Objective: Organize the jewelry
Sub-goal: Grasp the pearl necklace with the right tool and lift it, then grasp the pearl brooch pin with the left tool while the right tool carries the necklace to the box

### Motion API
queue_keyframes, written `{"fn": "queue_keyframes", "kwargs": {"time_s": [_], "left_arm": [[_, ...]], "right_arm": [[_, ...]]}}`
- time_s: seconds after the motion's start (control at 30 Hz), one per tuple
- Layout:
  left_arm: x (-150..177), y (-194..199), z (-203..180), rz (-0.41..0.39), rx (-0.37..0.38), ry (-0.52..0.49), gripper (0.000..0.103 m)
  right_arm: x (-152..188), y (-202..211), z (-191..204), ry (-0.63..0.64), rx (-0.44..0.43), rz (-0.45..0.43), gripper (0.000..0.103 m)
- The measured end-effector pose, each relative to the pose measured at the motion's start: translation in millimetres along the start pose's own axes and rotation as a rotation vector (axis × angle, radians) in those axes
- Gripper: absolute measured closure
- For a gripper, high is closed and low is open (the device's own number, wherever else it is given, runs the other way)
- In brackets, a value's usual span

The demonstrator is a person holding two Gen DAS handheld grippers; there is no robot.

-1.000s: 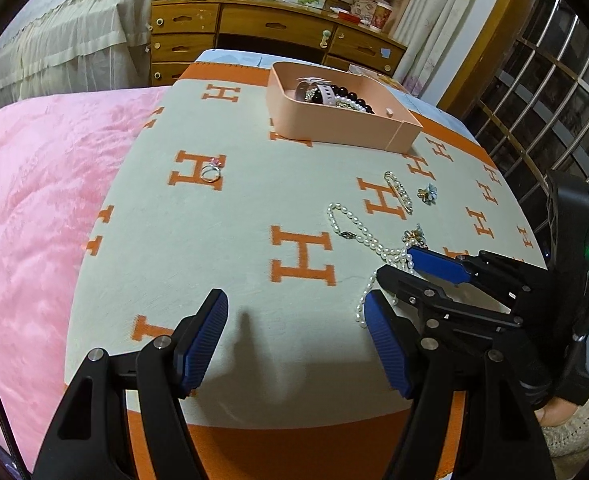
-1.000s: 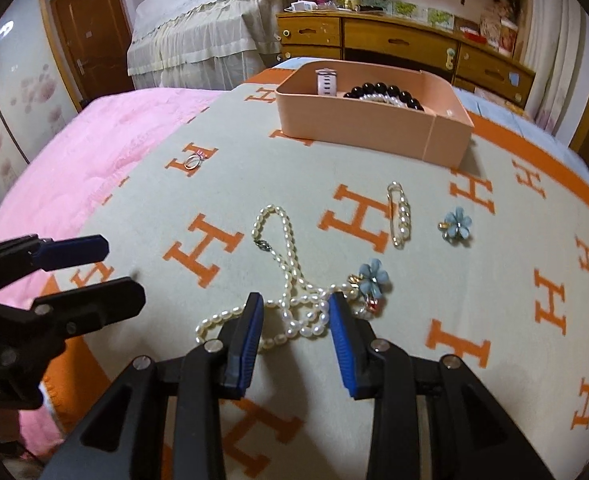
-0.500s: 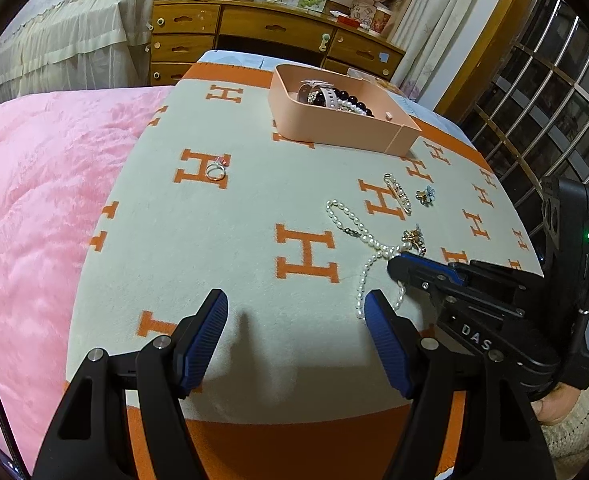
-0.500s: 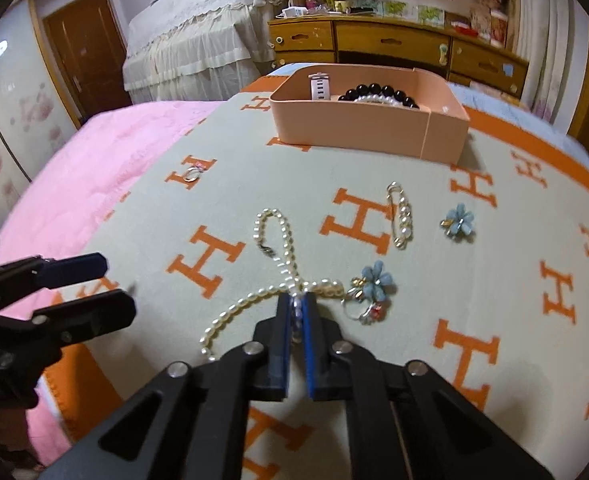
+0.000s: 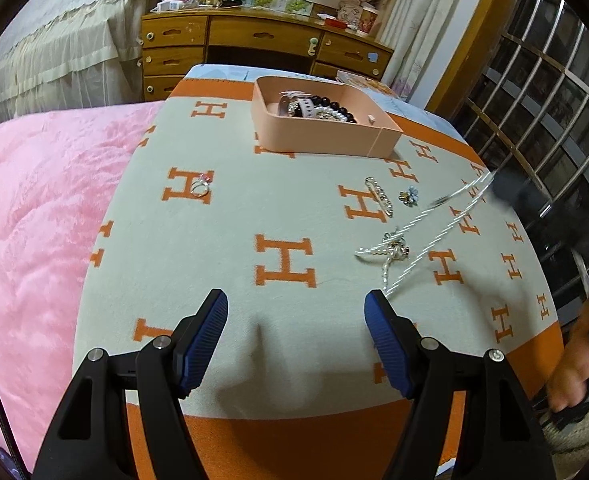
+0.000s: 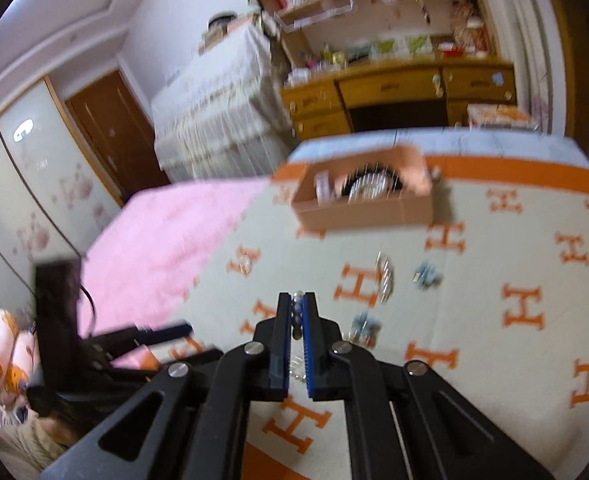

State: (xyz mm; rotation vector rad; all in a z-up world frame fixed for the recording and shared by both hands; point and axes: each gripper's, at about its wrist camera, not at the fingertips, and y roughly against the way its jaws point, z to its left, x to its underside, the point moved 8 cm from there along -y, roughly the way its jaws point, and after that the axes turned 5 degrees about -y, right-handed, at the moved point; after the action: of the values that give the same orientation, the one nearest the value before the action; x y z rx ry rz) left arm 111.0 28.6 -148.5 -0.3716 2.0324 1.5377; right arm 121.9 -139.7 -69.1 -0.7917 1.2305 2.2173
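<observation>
My right gripper is shut on the pearl necklace and holds it lifted above the blanket. In the left wrist view the necklace stretches, blurred, from the blanket up toward the right gripper's dark body at the right. Its lower end lies tangled with a flower brooch. My left gripper is open and empty near the blanket's front. The peach jewelry box at the back holds a black bead bracelet and other pieces. A ring, a pearl pin and a blue flower lie loose.
The cream and orange H blanket covers the bed, with a pink quilt on the left. A wooden dresser stands behind. A window grille is on the right.
My right gripper closed on the pearl necklace and has lifted it up and to the right, pulling the strand off the blanket. The left gripper stayed open in place.
</observation>
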Motion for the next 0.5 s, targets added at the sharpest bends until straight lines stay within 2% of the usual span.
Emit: {"fn": "queue_keyframes", "kwargs": {"time_s": [0.27, 0.5], "left_arm": [[-26, 4, -22, -0.012, -0.004, -0.057, 0.034], [-59, -10, -47, 0.002, 0.015, -0.1, 0.034]], "right_arm": [[-43, 60, -11, -0.036, -0.012, -0.182, 0.098], [-58, 83, -30, -0.067, -0.015, -0.26, 0.098]]}}
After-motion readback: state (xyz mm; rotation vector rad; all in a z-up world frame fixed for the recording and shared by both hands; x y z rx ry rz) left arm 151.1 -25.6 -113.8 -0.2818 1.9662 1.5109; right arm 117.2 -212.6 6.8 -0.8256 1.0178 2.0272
